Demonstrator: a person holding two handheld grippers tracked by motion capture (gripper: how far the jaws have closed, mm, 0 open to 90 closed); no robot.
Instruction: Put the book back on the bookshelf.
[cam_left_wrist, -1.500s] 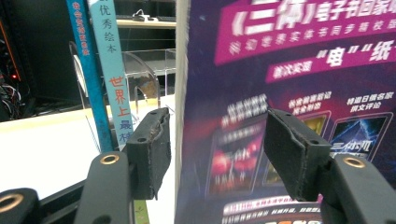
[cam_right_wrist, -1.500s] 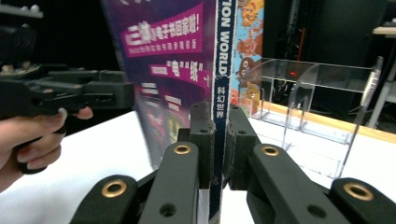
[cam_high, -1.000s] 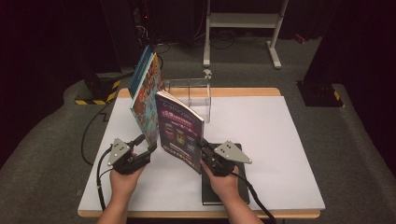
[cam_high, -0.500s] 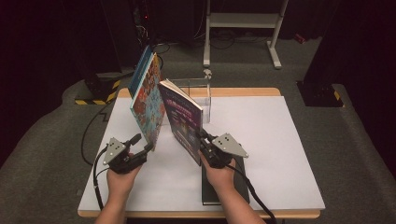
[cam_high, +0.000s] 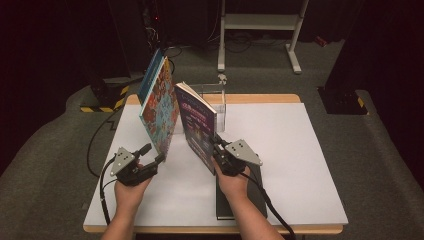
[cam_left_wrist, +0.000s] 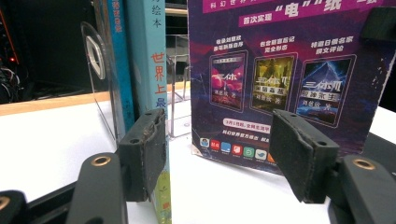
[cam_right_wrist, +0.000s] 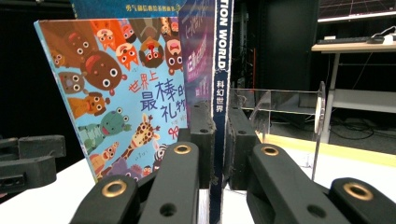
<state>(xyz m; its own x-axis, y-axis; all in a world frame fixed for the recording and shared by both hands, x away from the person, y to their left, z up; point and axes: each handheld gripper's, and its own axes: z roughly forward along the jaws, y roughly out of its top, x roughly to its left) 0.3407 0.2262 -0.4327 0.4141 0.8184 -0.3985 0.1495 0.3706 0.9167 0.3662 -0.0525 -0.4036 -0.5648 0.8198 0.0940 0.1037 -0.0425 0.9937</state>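
Observation:
A children's book (cam_high: 160, 110) with cartoon animals on its cover stands upright on the white table (cam_high: 300, 150) and leans on a blue book (cam_high: 149, 77) behind it. My left gripper (cam_high: 151, 154) is at its lower near corner. In the left gripper view my left gripper (cam_left_wrist: 219, 140) is open, its jaws have just been opening, and the book's edge (cam_left_wrist: 149, 60) stands by the left pad (cam_left_wrist: 144, 158) without being pressed. My right gripper (cam_high: 219, 149) is shut on the spine of a purple science-fiction book (cam_high: 200, 130), held upright. The right gripper view shows both pads of my right gripper (cam_right_wrist: 219, 135) clamping the spine (cam_right_wrist: 219, 70).
A clear acrylic book stand (cam_high: 215, 95) sits at the table's back edge, just behind the purple book. A dark book (cam_high: 240, 195) lies flat under the right forearm. The table's right half is bare white. Dark floor, cables and a metal rack lie beyond.
My right gripper has carried the purple book away from the person and a little left, closer to the children's book and the stand. The left hand has stayed put.

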